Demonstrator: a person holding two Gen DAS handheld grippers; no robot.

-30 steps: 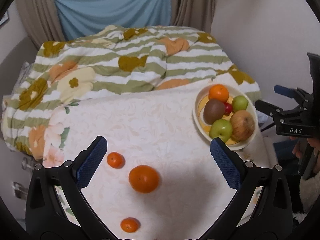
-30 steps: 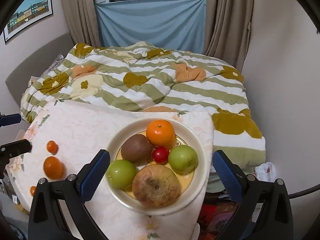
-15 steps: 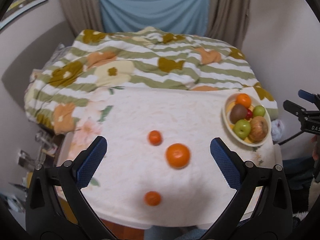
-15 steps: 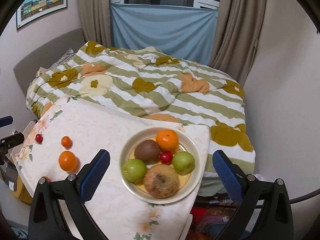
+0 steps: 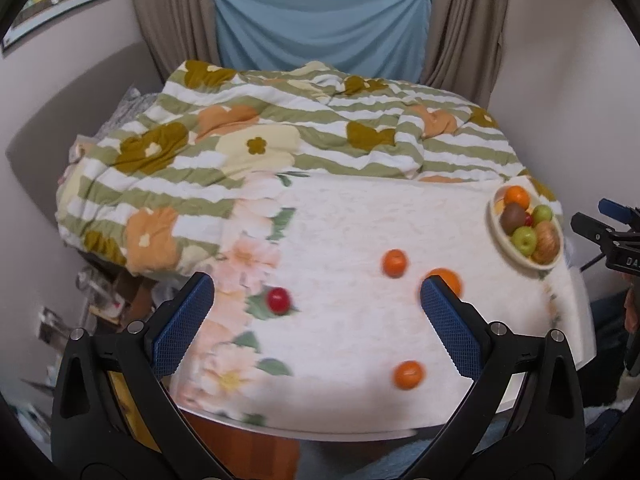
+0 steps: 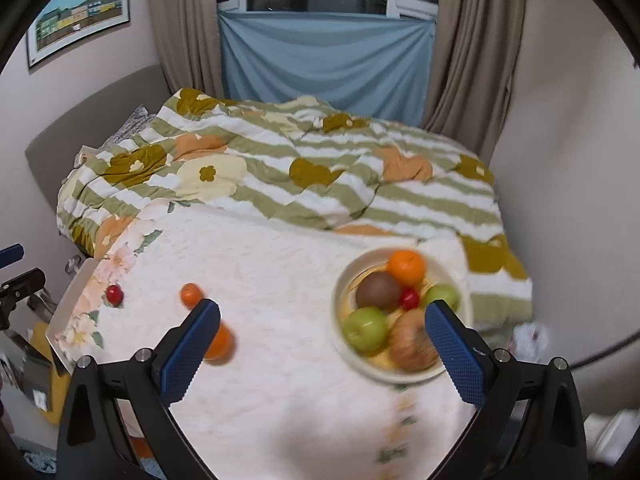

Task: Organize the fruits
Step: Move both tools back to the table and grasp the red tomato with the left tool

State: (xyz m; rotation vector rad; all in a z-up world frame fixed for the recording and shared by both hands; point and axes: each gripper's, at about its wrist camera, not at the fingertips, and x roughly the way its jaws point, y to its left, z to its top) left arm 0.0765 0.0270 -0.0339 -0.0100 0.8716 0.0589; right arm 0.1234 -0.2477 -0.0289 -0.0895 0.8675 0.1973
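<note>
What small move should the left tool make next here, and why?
Probably lower the left tool, which is open and empty, onto the small red fruit lying between its fingers on the tablecloth. That fruit and three oranges, the nearest being the small orange, lie loose, while the bowl at the far right already holds fruit.

A matt floral cloth (image 5: pixel 360 216) is spread over the tabletop; the tongs' pads (image 5: pixel 450 328) are textured blue, and the bowl (image 6: pixel 340 312) is glossy.
</note>
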